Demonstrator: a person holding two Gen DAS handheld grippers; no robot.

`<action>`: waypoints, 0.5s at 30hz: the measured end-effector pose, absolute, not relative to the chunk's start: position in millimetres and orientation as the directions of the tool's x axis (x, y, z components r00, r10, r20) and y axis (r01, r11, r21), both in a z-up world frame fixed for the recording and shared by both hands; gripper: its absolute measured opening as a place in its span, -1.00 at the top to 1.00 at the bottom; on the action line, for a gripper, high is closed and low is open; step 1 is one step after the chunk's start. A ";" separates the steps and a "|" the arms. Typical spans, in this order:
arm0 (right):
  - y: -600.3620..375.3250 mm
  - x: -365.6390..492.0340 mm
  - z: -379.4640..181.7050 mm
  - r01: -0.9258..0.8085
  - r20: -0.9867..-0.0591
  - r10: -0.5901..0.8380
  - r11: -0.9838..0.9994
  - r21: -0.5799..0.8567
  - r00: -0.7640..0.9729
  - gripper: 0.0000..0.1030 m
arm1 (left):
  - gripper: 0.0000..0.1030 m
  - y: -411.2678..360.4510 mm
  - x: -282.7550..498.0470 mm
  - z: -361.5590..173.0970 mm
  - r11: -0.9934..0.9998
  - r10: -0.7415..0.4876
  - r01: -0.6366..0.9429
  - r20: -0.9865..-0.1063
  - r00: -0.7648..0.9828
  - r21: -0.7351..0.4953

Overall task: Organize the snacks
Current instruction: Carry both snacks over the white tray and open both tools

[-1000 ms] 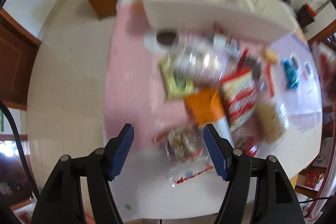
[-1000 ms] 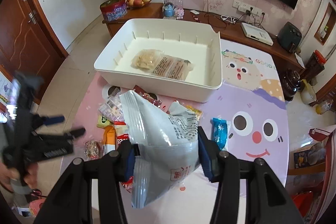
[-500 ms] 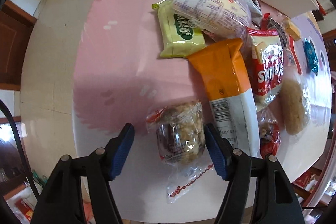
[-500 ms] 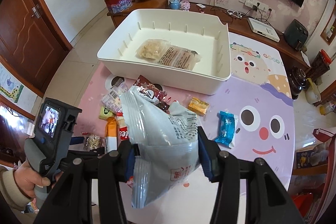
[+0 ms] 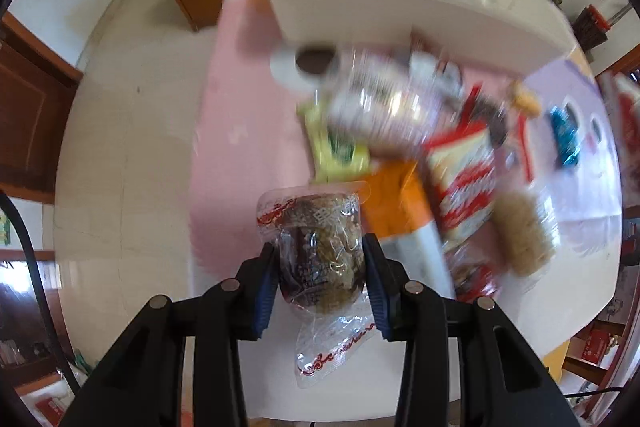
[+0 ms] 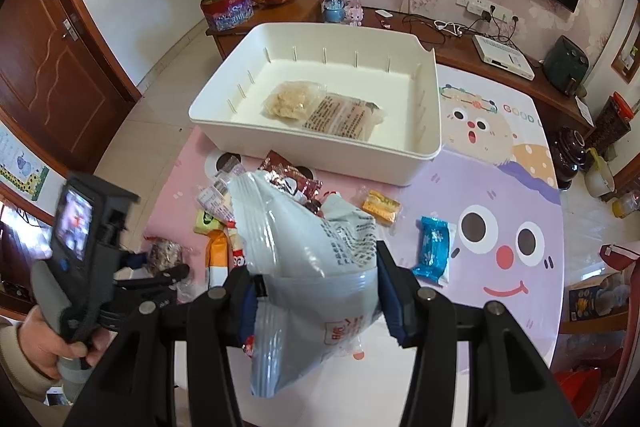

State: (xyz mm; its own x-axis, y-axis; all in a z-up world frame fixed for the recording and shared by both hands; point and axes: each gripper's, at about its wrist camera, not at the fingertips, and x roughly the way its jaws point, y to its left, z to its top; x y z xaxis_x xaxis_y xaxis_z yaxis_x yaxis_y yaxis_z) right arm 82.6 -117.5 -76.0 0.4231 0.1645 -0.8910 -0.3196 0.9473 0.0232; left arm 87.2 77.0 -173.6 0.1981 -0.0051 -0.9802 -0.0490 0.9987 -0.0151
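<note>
My left gripper (image 5: 320, 257) points steeply down, and its jaws are closing on a clear packet of brown nut snack (image 5: 320, 239). Both blue pads press on the packet, which hangs above the table. In the right wrist view the same left gripper (image 6: 160, 267) is at the table's left edge with the nut packet (image 6: 164, 255) in it. My right gripper (image 6: 316, 283) is shut on a grey-white bag (image 6: 312, 247) and holds it over the snack pile. The white bin (image 6: 320, 147) stands behind, with a pale snack bag (image 6: 324, 109) lying inside.
Loose snacks lie in front of the bin: an orange pack (image 5: 396, 203), a red and white pack (image 5: 464, 183), a green pack (image 5: 336, 155), a blue candy (image 6: 432, 251), a yellow bar (image 6: 380, 207). A person's hand (image 6: 40, 347) grips the left tool. A wooden cabinet (image 6: 288, 11) stands beyond the table.
My left gripper came down over the nut packet, closed its jaws around it and lifted it off the table. The right gripper and its bag stayed put.
</note>
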 end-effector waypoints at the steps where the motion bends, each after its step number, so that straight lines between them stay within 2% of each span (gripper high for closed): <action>1: -117.0 84.8 -74.5 -0.319 -0.890 0.170 0.947 0.030 0.424 0.03 | 0.26 74.3 90.4 -163.8 0.999 -0.003 -0.042 -0.976 0.218 -0.013; 8: -111.9 106.1 -54.3 -0.327 -0.871 0.215 0.943 0.067 0.442 0.03 | 0.26 55.9 143.1 -75.9 1.000 0.006 0.011 -0.920 0.392 0.011; 15: -109.7 144.5 -21.9 -0.322 -0.834 0.254 0.942 0.097 0.491 0.03 | 0.26 52.2 196.4 -26.6 0.998 0.027 0.029 -0.868 0.496 0.048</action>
State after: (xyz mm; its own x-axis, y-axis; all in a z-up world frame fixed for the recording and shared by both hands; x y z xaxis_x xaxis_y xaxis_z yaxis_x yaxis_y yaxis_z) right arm 144.5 -109.7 -21.9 0.4906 0.2536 -0.8337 -0.3224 0.9416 0.0967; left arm 196.4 52.2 -26.6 0.4963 0.0271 -0.8677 0.0285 0.9985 0.0475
